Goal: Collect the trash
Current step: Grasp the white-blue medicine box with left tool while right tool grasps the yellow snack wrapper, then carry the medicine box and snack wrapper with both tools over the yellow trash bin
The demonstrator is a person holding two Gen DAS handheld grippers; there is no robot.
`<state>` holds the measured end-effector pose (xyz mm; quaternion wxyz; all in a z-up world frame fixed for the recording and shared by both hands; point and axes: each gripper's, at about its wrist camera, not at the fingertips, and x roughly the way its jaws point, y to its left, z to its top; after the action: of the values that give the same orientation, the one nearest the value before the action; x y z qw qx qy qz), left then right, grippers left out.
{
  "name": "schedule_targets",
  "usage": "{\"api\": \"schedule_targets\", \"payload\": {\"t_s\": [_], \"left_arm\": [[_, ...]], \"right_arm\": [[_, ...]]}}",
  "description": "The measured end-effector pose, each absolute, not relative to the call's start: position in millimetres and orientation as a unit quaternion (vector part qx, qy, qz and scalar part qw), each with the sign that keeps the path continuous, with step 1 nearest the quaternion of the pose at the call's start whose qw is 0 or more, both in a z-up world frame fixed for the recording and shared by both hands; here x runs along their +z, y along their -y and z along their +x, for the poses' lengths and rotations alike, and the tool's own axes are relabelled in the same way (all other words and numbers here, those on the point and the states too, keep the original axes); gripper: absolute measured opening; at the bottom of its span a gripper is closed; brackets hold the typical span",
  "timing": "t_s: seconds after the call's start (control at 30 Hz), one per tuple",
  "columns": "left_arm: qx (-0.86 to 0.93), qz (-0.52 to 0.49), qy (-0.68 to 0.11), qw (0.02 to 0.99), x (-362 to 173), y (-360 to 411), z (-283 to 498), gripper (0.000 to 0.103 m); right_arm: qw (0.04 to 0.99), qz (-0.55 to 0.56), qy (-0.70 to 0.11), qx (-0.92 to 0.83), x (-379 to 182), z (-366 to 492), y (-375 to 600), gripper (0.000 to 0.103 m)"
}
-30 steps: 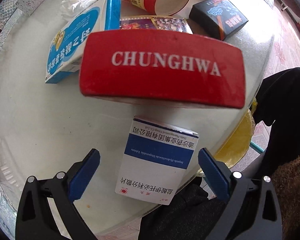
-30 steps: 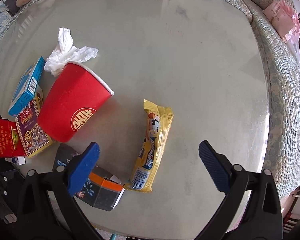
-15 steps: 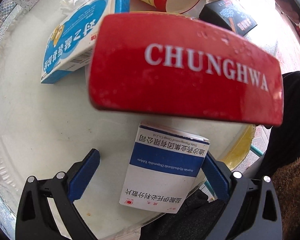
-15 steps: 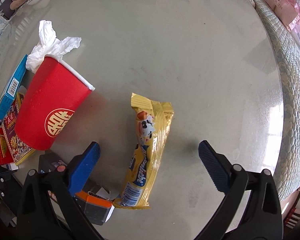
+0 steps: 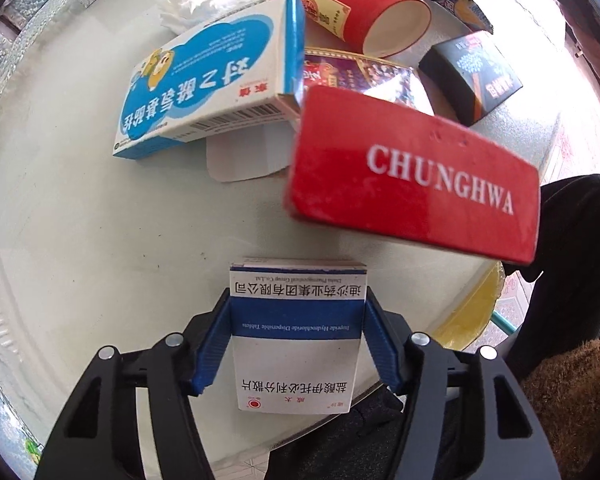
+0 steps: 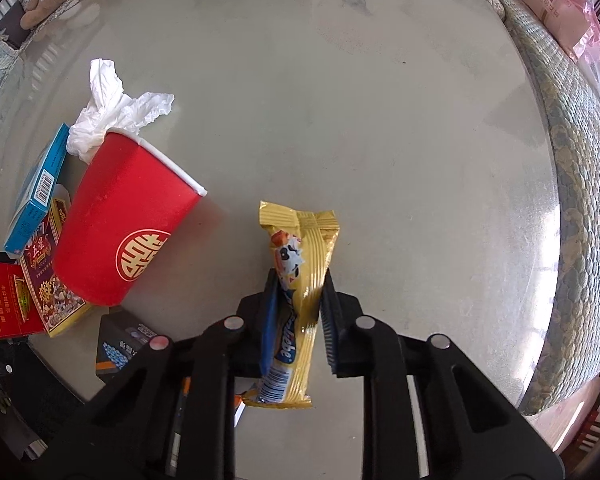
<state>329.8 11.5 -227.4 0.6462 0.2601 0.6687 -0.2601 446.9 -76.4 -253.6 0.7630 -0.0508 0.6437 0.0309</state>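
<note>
Both grippers clamped on trash
Left gripper (image 5: 298, 328) pinches the white-blue box (image 5: 298, 336) at lower centre; right gripper (image 6: 298, 312) squeezes the yellow wrapper (image 6: 298, 280) at centre

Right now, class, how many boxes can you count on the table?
5. White-blue box in the left gripper; red box right of it; blue box behind; purple box under the cup; black box far right. Others may be hidden.
</note>
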Motion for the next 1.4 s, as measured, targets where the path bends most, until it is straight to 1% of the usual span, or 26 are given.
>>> {"api": "schedule_targets", "payload": {"t_s": [0.2,0.37,0.57,0.67,0.87,1.03,1.17,1.4], "left_arm": [[-0.241,0.238,-0.674,0.657,-223.3,-16.7,340.9,0.06],[-0.227,0.228,-0.671,0.668,-210.3,-23.8,346.0,0.06],[-0.204,0.206,-0.659,0.695,-172.3,-44.1,355.5,0.06],[-0.198,0.2,-0.644,0.712,-141.7,-47.0,350.3,0.06],[-0.185,0.197,-0.612,0.743,-82.8,-39.2,312.6,0.06],[-0.174,0.19,-0.6,0.757,-50.4,-30.8,274.1,0.06],[-0.176,0.19,-0.59,0.765,-37.6,-20.5,237.6,0.06],[-0.195,0.176,-0.586,0.767,-39.4,-6.2,194.6,0.06]], "right_arm": [[0.766,-0.053,-0.64,0.028,-249.4,443.4,63.2,0.015],[0.774,-0.061,-0.63,0.015,-234.8,444.6,69.3,0.015],[0.787,-0.061,-0.613,0.013,-206.0,434.8,60.6,0.015],[0.798,-0.075,-0.598,0.02,-177.6,421.9,50.3,0.015],[0.821,-0.098,-0.56,0.047,-121.8,378.4,20.8,0.015],[0.833,-0.116,-0.536,0.065,-86.4,333.6,-3.8,0.015],[0.838,-0.126,-0.525,0.075,-70.0,297.3,-17.9,0.015],[0.839,-0.141,-0.518,0.094,-62.8,243.5,-42.6,0.015]]}}
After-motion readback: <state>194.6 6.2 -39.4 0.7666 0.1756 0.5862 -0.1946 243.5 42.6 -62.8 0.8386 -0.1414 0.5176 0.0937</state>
